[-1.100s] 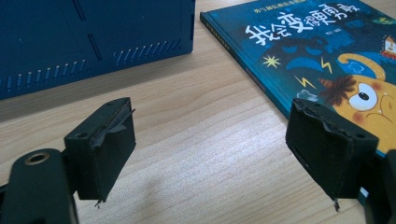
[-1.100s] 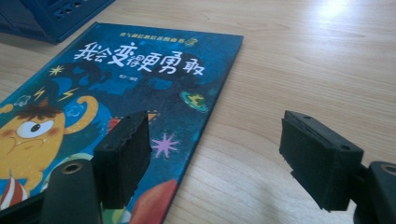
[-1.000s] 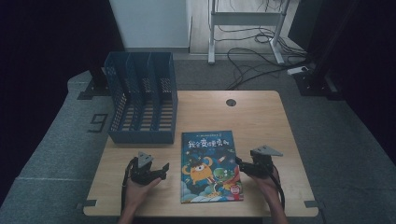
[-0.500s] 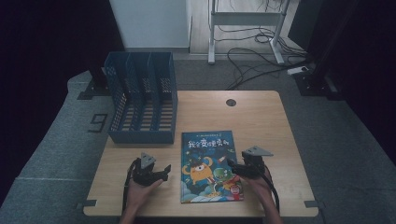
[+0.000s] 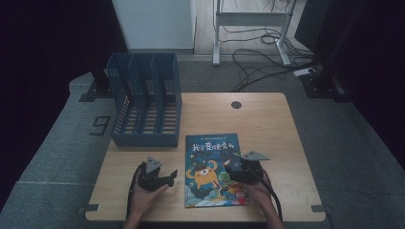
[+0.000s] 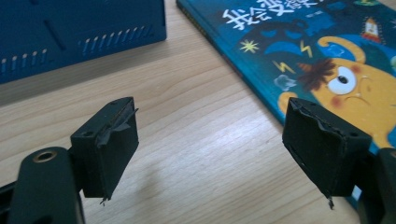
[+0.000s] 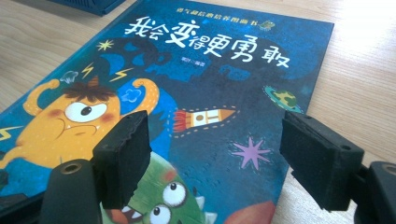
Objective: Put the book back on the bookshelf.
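A blue picture book [image 5: 212,168] with a yellow monster on its cover lies flat near the table's front edge. My right gripper [image 5: 236,171] hovers over the book's right half, jaws open with nothing between them; in the right gripper view the cover [image 7: 196,98] spreads beneath my open right gripper [image 7: 224,154]. My left gripper [image 5: 171,177] rests on the wood just left of the book, also open and empty. In the left gripper view my left gripper [image 6: 219,154] straddles bare wood, its right jaw over the book's edge [image 6: 261,84].
A blue file organizer [image 5: 143,102] with several slots stands at the table's back left. A round cable hole [image 5: 236,104] sits at the back of the wooden table [image 5: 267,129]. Cables and a metal stand lie on the floor behind.
My right gripper has slid left from the book's right edge onto its cover. The left gripper has barely moved.
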The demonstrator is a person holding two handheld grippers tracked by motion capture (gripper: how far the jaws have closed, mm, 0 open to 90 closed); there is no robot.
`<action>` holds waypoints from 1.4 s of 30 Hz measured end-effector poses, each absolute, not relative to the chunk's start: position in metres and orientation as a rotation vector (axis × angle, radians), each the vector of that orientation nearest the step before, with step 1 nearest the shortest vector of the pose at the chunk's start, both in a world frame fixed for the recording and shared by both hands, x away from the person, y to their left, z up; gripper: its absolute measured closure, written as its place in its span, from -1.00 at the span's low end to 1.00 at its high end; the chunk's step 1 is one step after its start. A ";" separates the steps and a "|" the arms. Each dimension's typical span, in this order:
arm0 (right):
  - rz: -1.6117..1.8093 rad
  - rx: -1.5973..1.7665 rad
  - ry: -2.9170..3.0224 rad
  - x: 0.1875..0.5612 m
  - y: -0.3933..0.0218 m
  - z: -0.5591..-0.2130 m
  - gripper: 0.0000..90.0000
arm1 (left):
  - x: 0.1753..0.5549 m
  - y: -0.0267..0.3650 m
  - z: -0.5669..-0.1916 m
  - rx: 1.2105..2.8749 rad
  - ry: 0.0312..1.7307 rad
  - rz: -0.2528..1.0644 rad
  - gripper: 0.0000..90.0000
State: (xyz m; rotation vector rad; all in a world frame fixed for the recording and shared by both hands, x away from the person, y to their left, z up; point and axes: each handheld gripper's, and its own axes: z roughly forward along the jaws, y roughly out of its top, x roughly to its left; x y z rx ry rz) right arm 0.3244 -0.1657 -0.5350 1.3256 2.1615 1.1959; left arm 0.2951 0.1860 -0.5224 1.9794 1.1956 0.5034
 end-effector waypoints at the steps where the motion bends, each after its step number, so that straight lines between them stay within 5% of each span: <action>1: 1.197 1.324 2.161 0.324 -0.165 -0.535 -0.48 | 0.295 0.185 -0.522 1.983 1.188 0.496 -0.60; 42: 1.053 1.429 2.205 0.328 -0.164 -0.546 -0.55 | 0.307 0.119 -0.542 2.128 1.125 0.355 -0.64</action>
